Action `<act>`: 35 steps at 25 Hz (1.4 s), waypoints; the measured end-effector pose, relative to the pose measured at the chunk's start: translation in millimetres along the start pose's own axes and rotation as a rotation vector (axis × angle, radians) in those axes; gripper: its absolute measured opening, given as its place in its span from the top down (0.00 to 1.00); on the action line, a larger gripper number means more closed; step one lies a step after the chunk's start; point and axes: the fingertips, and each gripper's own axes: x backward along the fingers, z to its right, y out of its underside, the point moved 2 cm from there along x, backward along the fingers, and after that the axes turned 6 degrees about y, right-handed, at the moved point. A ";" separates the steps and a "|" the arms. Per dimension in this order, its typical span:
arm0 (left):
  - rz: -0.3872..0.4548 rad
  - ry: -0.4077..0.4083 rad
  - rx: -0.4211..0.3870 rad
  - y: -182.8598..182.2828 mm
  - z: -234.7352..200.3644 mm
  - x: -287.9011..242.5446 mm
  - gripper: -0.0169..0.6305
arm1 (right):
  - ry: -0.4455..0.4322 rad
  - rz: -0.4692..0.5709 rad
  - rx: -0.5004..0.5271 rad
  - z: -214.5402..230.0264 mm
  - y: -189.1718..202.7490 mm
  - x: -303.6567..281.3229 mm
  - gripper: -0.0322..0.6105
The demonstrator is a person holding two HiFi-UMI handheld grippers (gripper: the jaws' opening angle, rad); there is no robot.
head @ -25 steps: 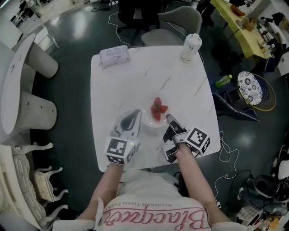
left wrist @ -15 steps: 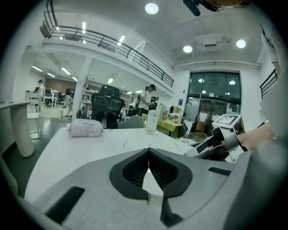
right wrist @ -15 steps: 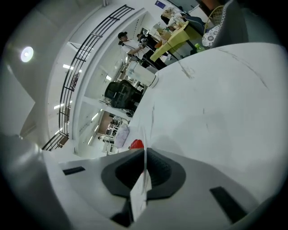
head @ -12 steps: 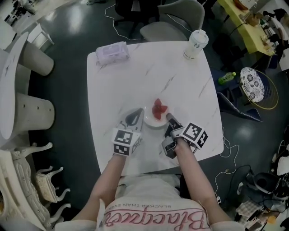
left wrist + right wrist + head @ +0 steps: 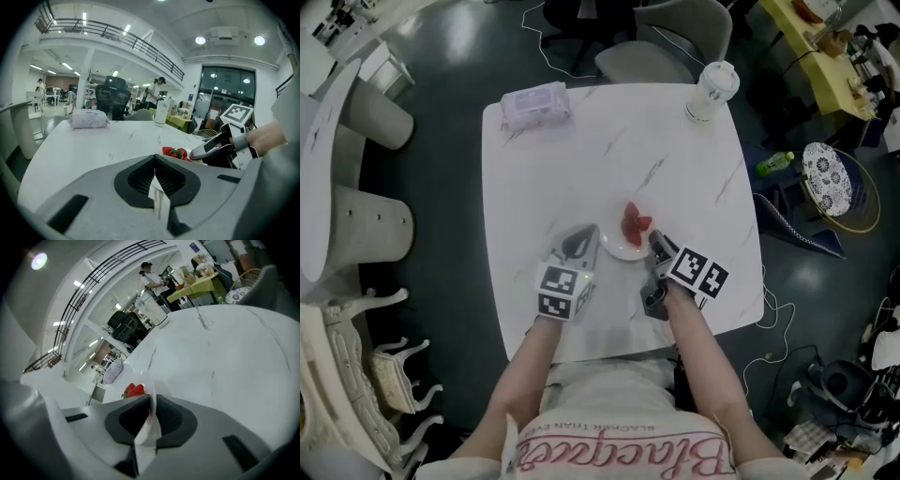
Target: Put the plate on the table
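Now the small round white plate (image 5: 617, 249) of red strawberries (image 5: 634, 223) is low over the near middle of the white marble surface (image 5: 581, 150). The left hand-held gripper (image 5: 580, 244) and right hand-held gripper (image 5: 657, 243) each pinch its thin rim. It looks hard, slippery and easy to break, so opposite edges seem the best places to hold.

Wipes pack (image 5: 536, 104): pale lilac, soft, lay flat at 11 o'clock.
Lidded cup (image 5: 713, 91): white, stood upright at 1 o'clock.
Strawberries (image 5: 634, 223): red, clustered together, just right of centre.
Grey chair (image 5: 675, 42): stood at 12 o'clock on the dark floor (image 5: 441, 234).
Green bottle (image 5: 775, 163): lay on its side on the floor at 3 o'clock.
Wire basket (image 5: 853, 202): stood just beyond the bottle and held a round patterned disc (image 5: 818, 176).
Yellow table (image 5: 811, 61): cluttered, at 2 o'clock.
White cable (image 5: 769, 309): trailed loose across the floor at 4 o'clock.
Ornate white chair (image 5: 356, 375): stood at 8 o'clock.
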 end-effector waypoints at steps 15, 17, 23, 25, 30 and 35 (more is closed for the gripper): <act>-0.015 -0.023 0.004 1.5 14.5 -7.7 0.97 | 0.250 0.028 0.472 17.3 -9.1 -15.5 0.81; -0.011 -0.027 0.001 2.8 15.3 -8.5 0.97 | 0.256 0.034 0.499 16.1 -8.3 -16.6 0.80; 0.002 -0.042 -0.001 0.2 22.0 -6.1 0.97 | 0.228 0.041 0.487 16.7 -8.1 -15.2 0.80; 0.007 -0.031 -0.020 -1.9 27.5 -4.5 0.97 | 0.204 0.051 0.480 14.7 -10.1 -10.2 0.80; 0.046 -0.023 -0.035 -11.5 41.8 2.0 0.97 | 0.130 0.107 0.543 -2.8 -18.0 14.6 0.79; 0.103 -0.031 -0.044 -28.5 57.9 17.3 0.97 | 0.034 0.171 0.623 -25.6 -23.0 49.3 0.84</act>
